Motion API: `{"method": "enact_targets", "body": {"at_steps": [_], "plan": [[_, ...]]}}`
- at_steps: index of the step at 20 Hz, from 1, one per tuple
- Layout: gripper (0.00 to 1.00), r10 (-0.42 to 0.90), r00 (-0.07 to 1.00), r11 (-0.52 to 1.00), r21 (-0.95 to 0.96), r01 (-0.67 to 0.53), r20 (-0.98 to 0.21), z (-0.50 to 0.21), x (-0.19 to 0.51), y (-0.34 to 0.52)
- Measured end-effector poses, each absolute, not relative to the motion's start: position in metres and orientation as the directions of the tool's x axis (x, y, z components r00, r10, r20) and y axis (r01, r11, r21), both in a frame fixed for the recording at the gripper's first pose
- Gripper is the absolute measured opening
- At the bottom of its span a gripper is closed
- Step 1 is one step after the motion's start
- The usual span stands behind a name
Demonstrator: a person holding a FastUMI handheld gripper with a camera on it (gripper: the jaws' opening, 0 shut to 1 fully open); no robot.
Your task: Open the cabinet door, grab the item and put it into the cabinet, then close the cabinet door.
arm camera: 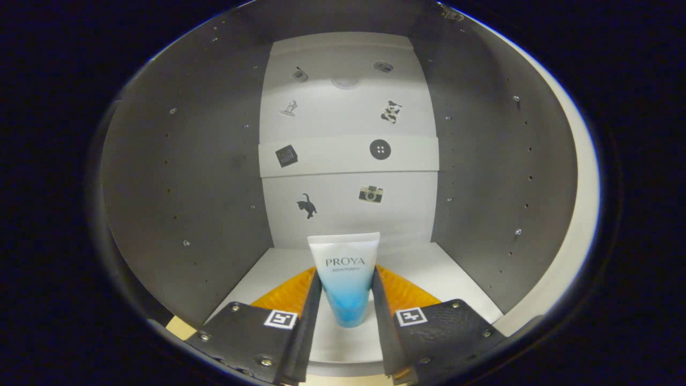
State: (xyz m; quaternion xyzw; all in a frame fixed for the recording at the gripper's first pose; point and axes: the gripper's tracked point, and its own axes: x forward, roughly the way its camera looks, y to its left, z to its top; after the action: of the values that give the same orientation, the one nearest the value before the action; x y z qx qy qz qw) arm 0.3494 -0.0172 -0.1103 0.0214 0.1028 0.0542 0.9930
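And we're inside the cabinet (187,177) now, door open, placing step in hand! The gripper (346,300) is clamped on the tube (345,273), both fingers pressing its sides, tube upright over the front edge of the cabinet floor (429,268) (whether it touches down is hard to tell). Next, I'd judge: lower, let go, back out.

the tube (345,279), white at its flat crimped top fading to blue at the cap below, stands upright on its cap on the floor of the open cabinet (187,177), a grey-walled box with a white back panel, held between the gripper (345,292) fingers, which press on its two sides.
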Motion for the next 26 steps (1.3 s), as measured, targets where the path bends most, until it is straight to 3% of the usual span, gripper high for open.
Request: {"method": "enact_targets", "body": {"at_steps": [2,8,14,26], "plan": [[0.54,0.116,0.971,0.993,0.058,-0.106,-0.208,-0.112,0.351,-0.018],[1.0,0.098,0.979,0.995,0.042,-0.092,-0.177,-0.102,0.339,-0.018],[1.0,0.075,0.986,0.997,0.024,-0.072,-0.149,-0.08,0.271,-0.026],[1.0,-0.057,0.991,0.998,0.022,0.061,-0.121,-0.049,0.012,-0.087]]}}
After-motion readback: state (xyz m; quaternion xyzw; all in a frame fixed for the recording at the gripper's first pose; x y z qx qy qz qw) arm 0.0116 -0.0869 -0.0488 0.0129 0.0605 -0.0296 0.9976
